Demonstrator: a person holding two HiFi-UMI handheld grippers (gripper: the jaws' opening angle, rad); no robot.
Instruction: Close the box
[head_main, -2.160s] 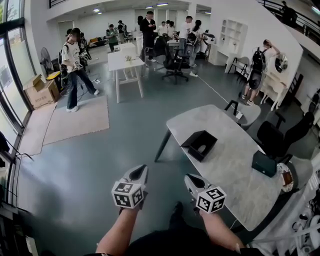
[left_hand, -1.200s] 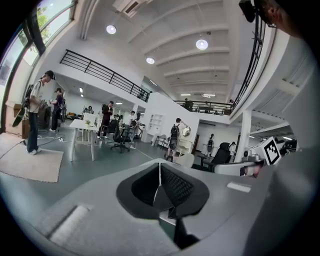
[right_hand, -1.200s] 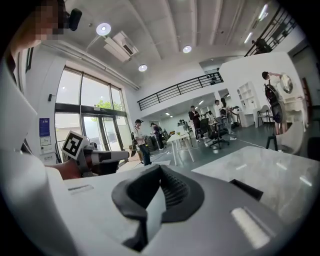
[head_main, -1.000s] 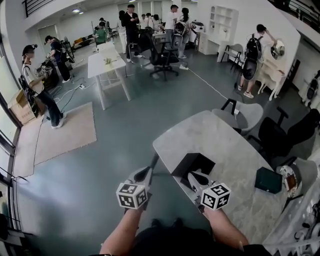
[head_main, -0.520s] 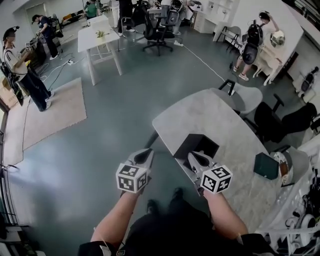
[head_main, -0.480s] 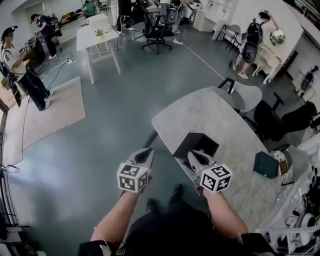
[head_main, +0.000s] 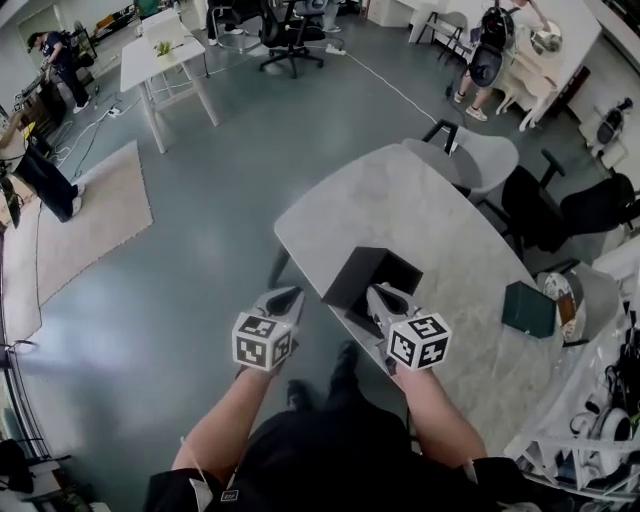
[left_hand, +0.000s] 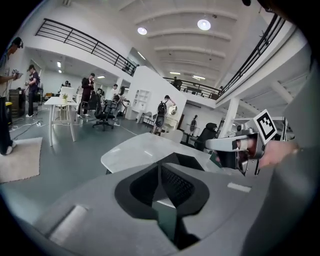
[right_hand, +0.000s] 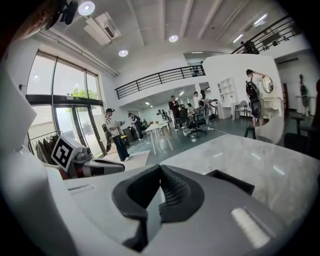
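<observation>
Approach step, no closing yet. Black box (head_main: 372, 272) open, on near-left end of table (head_main: 440, 215). Left gripper (head_main: 286, 296) off table edge, left of box. Right gripper (head_main: 377, 296) at box's near rim, contact unclear. Both claws pressed together, empty. Next: find lid/flap, bring over opening; poss. dark green case (head_main: 528, 308) to the right. Layout only from head view; jaw state only from gripper views.

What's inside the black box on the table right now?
In the head view the black box stands open and shows only a dark interior, with no contents visible. The right gripper covers its near corner, and its bottom is too dark to check.
</observation>
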